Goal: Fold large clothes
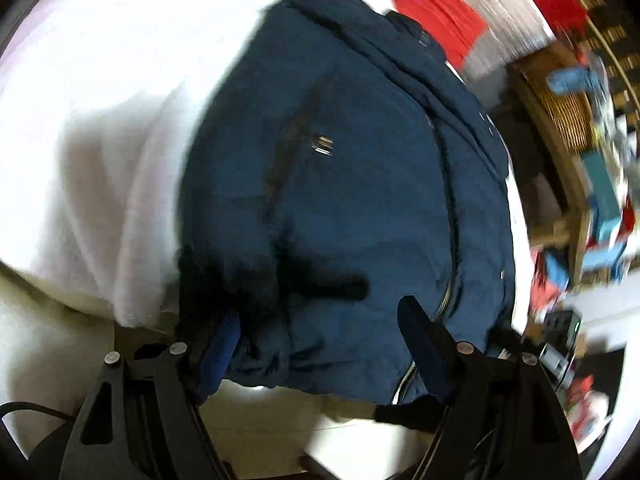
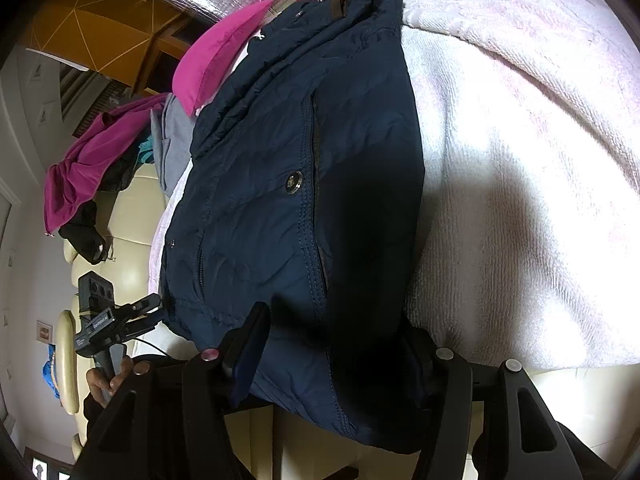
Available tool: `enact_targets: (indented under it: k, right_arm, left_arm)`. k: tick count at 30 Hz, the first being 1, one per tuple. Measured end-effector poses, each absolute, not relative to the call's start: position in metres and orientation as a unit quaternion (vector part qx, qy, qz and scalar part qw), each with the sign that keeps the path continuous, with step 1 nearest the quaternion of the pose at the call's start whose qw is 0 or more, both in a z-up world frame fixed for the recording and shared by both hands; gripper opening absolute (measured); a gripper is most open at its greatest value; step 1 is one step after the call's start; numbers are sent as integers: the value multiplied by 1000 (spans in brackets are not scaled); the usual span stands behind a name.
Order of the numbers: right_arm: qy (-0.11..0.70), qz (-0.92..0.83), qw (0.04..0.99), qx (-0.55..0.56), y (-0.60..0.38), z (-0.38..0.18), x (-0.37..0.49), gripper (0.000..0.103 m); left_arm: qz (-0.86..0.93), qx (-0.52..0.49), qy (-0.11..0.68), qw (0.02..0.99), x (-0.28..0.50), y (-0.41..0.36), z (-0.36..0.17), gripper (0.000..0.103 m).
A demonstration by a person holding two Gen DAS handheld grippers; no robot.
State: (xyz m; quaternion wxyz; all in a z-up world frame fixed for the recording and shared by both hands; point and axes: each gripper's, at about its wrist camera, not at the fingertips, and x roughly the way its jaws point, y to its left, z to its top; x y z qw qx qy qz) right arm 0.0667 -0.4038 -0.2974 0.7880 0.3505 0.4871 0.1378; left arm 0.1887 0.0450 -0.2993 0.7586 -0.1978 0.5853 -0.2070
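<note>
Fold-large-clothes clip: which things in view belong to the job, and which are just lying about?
Job: navy jacket, left gripper, right gripper, white towel under the jacket.
Lying about: pink cloth, magenta garment, red cloth.

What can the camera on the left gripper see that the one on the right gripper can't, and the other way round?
Only the left wrist view shows a wicker basket and cluttered shelving beside it.

Only the right wrist view shows a magenta garment draped over a cream sofa, a round button on the jacket, and the left gripper in a hand.

Both show the navy jacket on the white blanket, hem between each gripper's fingers.
</note>
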Motion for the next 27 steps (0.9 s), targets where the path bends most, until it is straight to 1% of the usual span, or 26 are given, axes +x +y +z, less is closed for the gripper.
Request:
enact_targets:
  k: [4,10,11,13,14,16,17,19,21,24,25,27]
  right_arm:
    - [487,139,787,352,-405,-298,67,63]
    - [486,141,787,353,-406,-299,67,63]
    - [486,141,787,354,-405,-299,67,63]
    - [486,141,787,354,-405,-299,67,63]
    - [486,141,787,354,-405,-299,67,63]
    - [486,140,786,355,-405,-299,67,63]
    - [486,140,786,355,-405,-299,67,63]
    - [486,141,786,355,-405,-299,67,63]
    - [486,141,786,355,-406,-299,67,63]
    - [485,141,787,355,-405,-299,67,63]
    - [485,141,787,355,-405,-299,67,63]
    - [485,140,791,346,-402,-297,66,63]
  left_arm:
    - [-186,-215,588,757,194,52,-304,79]
    - [-201,-148,587,770,189,29,-300,76]
    - [-207,-147,585,770,188,30,-299,73]
    - [-223,-147,579,770,187,27,-294,62]
    - [-227,-152,578,769,187,29,-293,61]
    - [-231,-173,578,763,189,38,-294,51]
    - [-232,-188,578,759,189,44,-296,50]
    - [-233,-206,577,755,190,51,-296,50]
    - [-219,-197,581,759,190,52,-297,50]
    - [-192,-176,592,763,192,43,-302,62]
    - [-193,-172,591,764,192,41,-302,64]
    - [-193,-156,590,768,191,37,-300,64]
